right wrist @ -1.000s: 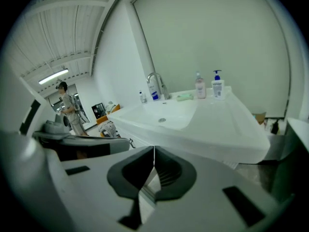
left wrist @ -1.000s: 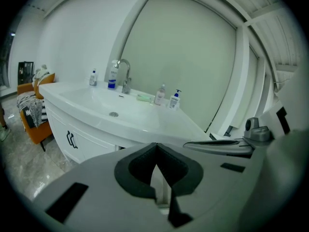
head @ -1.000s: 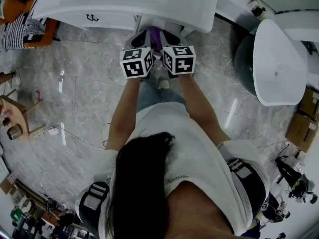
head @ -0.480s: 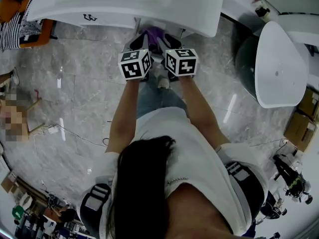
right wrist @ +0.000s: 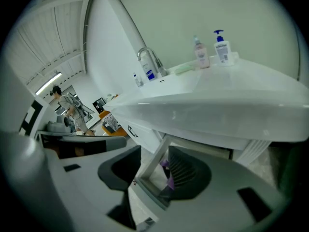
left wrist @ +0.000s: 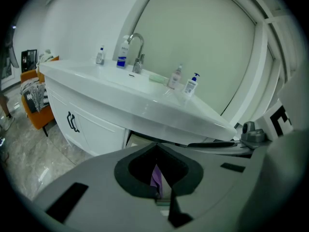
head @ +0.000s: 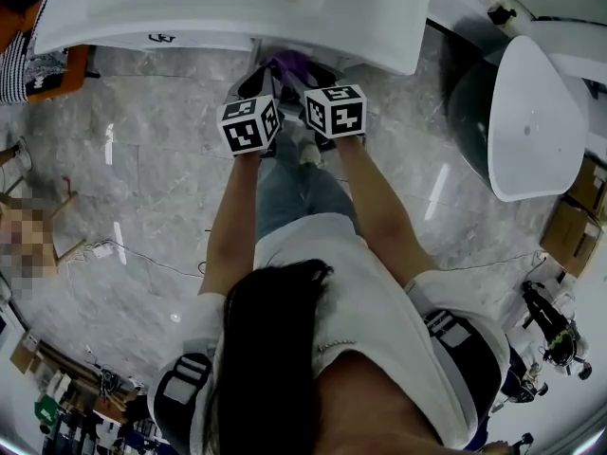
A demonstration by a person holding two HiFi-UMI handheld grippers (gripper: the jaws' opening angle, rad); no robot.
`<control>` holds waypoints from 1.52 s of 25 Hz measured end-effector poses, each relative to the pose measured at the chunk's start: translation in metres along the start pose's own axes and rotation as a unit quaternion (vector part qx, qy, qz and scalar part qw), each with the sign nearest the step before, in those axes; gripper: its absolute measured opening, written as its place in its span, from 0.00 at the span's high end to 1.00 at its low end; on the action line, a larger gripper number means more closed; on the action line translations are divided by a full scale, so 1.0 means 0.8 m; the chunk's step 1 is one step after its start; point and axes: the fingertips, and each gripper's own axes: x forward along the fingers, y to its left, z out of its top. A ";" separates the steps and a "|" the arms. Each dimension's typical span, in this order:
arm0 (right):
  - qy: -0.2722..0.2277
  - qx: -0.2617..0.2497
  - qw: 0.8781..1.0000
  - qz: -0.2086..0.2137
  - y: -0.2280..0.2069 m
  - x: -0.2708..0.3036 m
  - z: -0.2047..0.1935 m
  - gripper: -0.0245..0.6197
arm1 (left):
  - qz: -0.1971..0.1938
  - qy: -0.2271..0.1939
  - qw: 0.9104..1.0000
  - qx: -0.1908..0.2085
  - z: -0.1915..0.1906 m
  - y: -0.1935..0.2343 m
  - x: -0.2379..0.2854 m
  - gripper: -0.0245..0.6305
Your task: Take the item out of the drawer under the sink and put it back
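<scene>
Under sink (head: 237, 8), left gripper (left wrist: 161, 192) pinches purple item (left wrist: 156, 178) — right gripper (right wrist: 152, 175) (just opened) straddles it.

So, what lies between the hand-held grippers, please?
The purple item, in the head view. The left hand-held gripper pinches it; the right hand-held gripper's jaws have just been opening around it.
</scene>
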 end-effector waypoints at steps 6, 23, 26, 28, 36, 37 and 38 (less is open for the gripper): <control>0.037 0.000 0.999 0.001 -0.011 0.034 -0.024 0.62 | 0.005 0.017 1.000 0.003 -0.011 0.013 0.024 0.96; 0.093 0.011 0.995 -0.043 -0.062 0.129 -0.093 0.55 | 0.004 0.063 0.998 0.016 -0.053 0.058 0.103 0.96; 0.103 0.007 0.994 -0.043 -0.069 0.146 -0.105 0.54 | 0.007 0.067 0.997 0.023 -0.059 0.067 0.115 0.96; 0.109 0.008 0.993 -0.044 -0.072 0.155 -0.112 0.54 | 0.008 0.068 0.997 0.028 -0.061 0.071 0.121 0.96; 0.121 0.008 0.992 -0.046 -0.073 0.185 -0.129 0.52 | 0.005 0.068 0.997 0.031 -0.061 0.075 0.138 0.96; 0.125 0.008 0.991 -0.048 -0.075 0.189 -0.131 0.52 | 0.003 0.070 0.997 0.030 -0.062 0.075 0.140 0.96; 0.128 0.007 0.990 -0.052 -0.078 0.192 -0.132 0.51 | 0.000 0.072 0.997 0.027 -0.063 0.075 0.143 0.96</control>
